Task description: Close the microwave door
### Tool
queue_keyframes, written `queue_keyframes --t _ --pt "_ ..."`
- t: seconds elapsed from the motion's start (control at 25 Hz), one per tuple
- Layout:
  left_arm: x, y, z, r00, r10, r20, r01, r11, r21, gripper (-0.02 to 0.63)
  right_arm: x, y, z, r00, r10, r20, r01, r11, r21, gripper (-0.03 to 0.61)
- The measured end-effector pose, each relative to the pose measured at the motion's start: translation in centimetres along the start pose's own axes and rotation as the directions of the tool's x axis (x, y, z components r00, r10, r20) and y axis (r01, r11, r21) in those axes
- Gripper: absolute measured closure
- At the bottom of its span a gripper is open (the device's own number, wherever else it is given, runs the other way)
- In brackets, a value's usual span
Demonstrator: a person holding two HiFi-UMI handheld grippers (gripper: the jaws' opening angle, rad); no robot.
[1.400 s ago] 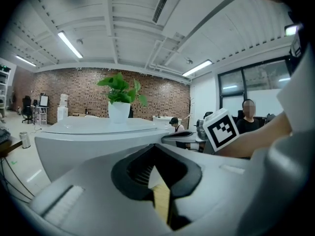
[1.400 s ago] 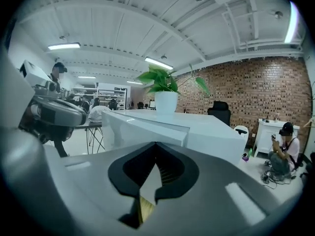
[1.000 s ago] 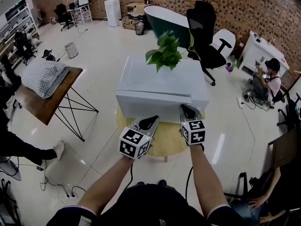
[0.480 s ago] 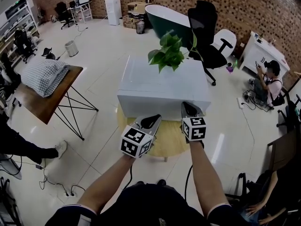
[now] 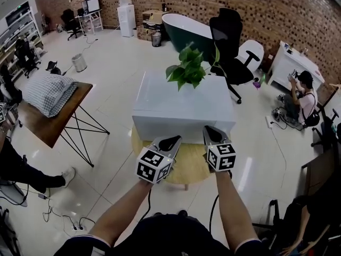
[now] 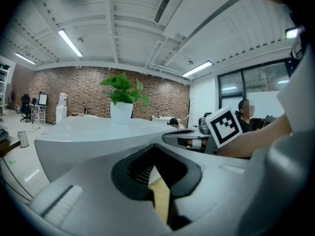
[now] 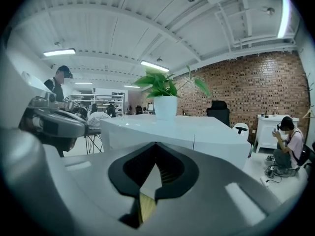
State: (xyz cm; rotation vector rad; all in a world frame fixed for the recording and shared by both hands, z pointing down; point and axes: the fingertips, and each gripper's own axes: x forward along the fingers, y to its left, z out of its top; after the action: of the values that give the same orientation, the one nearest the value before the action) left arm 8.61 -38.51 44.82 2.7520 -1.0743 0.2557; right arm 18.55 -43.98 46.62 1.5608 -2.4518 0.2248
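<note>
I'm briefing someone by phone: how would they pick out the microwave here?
From the brick wall, come forward to the round wooden table mid-floor. The microwave is the white box on it. It alone carries a potted plant on top.

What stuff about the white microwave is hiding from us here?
- Microwave door front: in the head view it is only a thin strip, partly behind the left gripper and right gripper.
- Its buttons: none can be made out in any view.
- Round table: mostly hidden under the microwave, head view.
</note>
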Motion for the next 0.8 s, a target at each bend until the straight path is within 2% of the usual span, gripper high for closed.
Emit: queue_keyframes --t 0.4,0.64,0.8 --pt "-0.2 -0.6 1.1 0.999 -0.031 0.014 0.031 0.999 0.032 0.603 -5.7 4.7 3.6 0.984 0.114 0.139 -0.111 0.993 -0.031 0.577" --pt "-0.5 -1.6 1.7 0.998 -0.06 0.025 0.059 0.997 0.04 0.603 -8.0 5.5 4.8 0.977 0.118 0.18 -0.116 0.993 -0.023 0.577" --pt "-0.6 -1.9 1.9 0.997 -0.067 0.031 0.066 0.997 0.043 0.603 -8.2 5.8 4.7 0.977 0.122 0.173 -0.118 0.992 -0.033 0.577"
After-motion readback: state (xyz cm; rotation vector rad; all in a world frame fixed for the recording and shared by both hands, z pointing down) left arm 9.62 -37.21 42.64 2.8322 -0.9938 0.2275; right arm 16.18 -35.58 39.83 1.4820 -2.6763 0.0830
